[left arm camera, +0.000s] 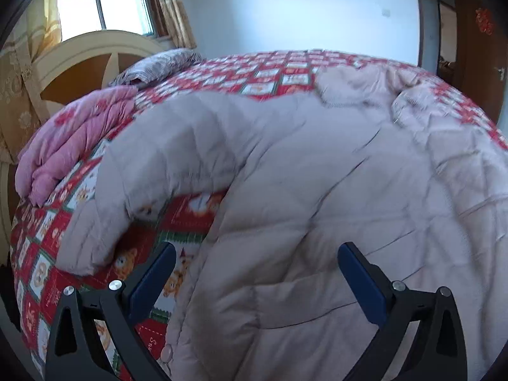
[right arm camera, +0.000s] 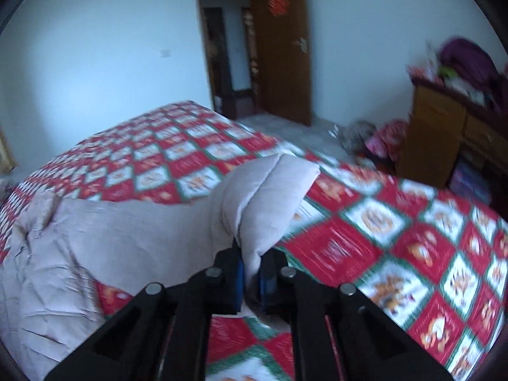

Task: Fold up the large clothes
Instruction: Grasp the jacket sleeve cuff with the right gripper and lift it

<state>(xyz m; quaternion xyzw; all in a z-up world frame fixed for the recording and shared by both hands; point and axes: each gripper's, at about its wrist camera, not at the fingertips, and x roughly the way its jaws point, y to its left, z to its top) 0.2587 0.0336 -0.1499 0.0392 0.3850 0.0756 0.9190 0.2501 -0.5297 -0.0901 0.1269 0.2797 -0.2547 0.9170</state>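
A large pale beige quilted coat (left arm camera: pixel 301 174) lies spread over the bed's red, white and green patterned cover (left arm camera: pixel 241 73). One sleeve (left arm camera: pixel 133 190) bends down at the left. My left gripper (left arm camera: pixel 257 254) stands open just above the coat's lower body, with nothing pinched between its blue pads. In the right wrist view my right gripper (right arm camera: pixel 251 263) is shut on the coat's other sleeve (right arm camera: pixel 270 190), whose cuff end sticks up beyond the fingers, lifted off the cover (right arm camera: pixel 397 238). The coat's body (right arm camera: pixel 95 238) lies at the left there.
A folded pink quilt (left arm camera: pixel 70 146) and a grey patterned pillow (left arm camera: pixel 158 66) sit near the arched headboard (left arm camera: pixel 85 63). An open wooden door (right arm camera: pixel 282 47) stands beyond the bed. A wooden cabinet (right arm camera: pixel 444 133) piled with clothes is at the right, with bundles on the floor (right arm camera: pixel 374 136).
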